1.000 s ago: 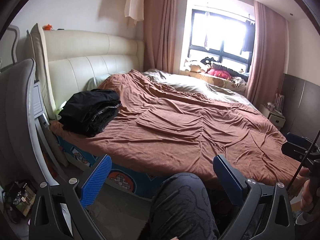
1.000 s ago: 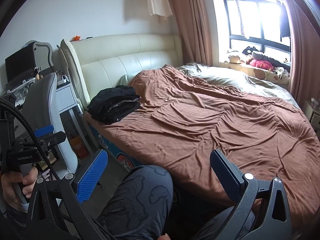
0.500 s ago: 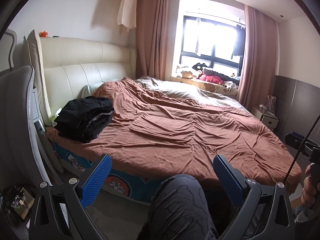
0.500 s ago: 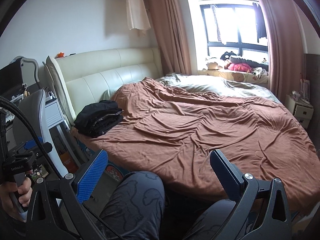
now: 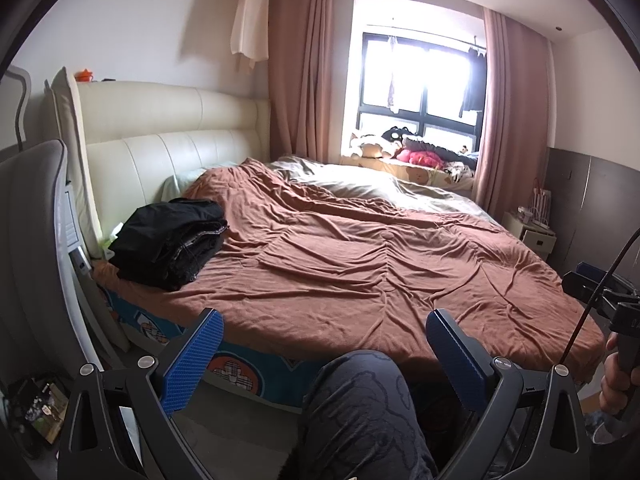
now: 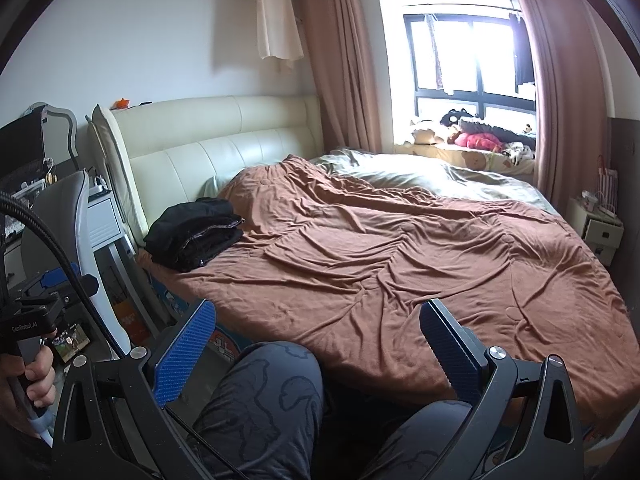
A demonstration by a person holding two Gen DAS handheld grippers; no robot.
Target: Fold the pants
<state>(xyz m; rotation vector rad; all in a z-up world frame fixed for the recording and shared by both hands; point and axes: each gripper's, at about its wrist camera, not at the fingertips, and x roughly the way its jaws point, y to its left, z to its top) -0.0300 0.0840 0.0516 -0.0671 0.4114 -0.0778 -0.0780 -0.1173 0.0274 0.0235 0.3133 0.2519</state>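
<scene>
Left gripper stands wide open and empty, held over a knee in dark patterned fabric. Right gripper likewise gapes wide, gripping nothing. Beyond both lies the brown quilt, rumpled, covering the bed. Folded black pants rest on the quilt's near-left corner by the cream headboard, well apart from both grippers, up and left of their fingers.
</scene>
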